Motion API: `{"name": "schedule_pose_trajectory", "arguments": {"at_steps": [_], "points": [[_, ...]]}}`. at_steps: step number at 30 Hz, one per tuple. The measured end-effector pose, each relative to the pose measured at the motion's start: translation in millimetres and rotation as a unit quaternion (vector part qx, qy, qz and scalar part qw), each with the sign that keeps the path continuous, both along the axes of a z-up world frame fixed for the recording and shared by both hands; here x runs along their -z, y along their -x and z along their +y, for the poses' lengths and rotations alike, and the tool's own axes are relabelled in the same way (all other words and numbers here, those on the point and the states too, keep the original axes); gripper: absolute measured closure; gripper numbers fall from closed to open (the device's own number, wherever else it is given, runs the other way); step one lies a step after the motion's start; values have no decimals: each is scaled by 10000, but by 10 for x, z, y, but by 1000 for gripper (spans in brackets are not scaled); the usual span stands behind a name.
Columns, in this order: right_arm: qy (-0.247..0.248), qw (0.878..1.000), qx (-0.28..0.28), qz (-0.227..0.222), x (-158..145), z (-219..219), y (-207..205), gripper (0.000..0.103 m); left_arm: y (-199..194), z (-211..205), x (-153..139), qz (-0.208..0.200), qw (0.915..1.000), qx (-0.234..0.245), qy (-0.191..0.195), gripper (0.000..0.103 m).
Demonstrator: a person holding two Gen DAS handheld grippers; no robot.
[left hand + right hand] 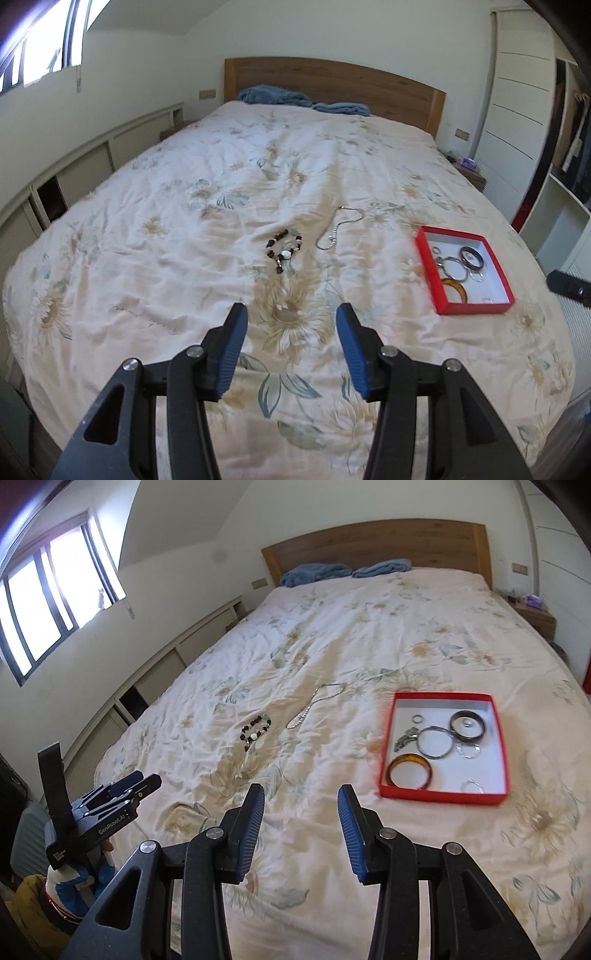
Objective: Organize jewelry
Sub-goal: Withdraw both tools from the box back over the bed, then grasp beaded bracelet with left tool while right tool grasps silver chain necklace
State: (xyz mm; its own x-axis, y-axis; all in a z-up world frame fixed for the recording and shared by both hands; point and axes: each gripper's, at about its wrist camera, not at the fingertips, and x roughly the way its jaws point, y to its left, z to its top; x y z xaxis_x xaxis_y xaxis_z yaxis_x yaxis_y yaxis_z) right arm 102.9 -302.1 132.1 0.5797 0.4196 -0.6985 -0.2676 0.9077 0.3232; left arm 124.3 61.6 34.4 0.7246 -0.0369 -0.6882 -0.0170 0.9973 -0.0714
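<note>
Bedroom scene, both wrist views. A wide bed under a cream quilt printed with pale sunflowers fills most of each view; a wooden headboard closes its far end, with two crumpled blue cloths lying against it. A low wall of louvred panels runs along the left edge of the bed beneath a dark-framed window, and white wardrobe doors stand off the far right corner beside a small wooden nightstand.

A shallow red cardboard box with a white inside lies flat on the quilt, right of centre and near the bed's right edge. It holds an amber bangle, a dark bangle, a large thin silver hoop and several smaller rings. Left of the box, well apart from it, a silver chain necklace lies in a loose line; just beside that rests a bracelet of dark and white beads. Nothing lies between these two pieces and the box.

The left gripper, black with blue ribbed pads, hangs above bare quilt short of the bracelet, its jaws spread with nothing between them. The right gripper hangs above open quilt short of the box's near left corner, jaws likewise parted and empty. The near part of the quilt is free cloth.
</note>
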Motion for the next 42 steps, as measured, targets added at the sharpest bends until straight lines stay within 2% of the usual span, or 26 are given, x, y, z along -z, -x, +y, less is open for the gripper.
{"name": "schedule_pose_trajectory", "arguments": {"at_steps": [5, 11, 19, 23, 33, 42], "points": [[-90, 9996, -139, 211, 246, 141, -449, 62, -392, 77, 179, 103, 9999, -27, 126, 55], [-231, 9977, -349, 536, 639, 400, -1136, 62, -977, 119, 458, 258, 9990, 167, 332, 55], [-194, 9938, -652, 883, 1179, 797, -2056, 62, -1800, 112, 915, 468, 9980, 423, -47, 55], [-193, 9921, -732, 1005, 1431, 985, -2440, 62, -2081, 123, 1123, 555, 9968, 544, -184, 55], [-255, 9870, -839, 1346, 1980, 1379, -3102, 62, -2358, 149, 1489, 746, 9938, 806, -195, 54], [-322, 9871, -794, 1351, 2148, 1597, -3402, 61, -2429, 271, 1579, 751, 9935, 796, 297, 55]]}}
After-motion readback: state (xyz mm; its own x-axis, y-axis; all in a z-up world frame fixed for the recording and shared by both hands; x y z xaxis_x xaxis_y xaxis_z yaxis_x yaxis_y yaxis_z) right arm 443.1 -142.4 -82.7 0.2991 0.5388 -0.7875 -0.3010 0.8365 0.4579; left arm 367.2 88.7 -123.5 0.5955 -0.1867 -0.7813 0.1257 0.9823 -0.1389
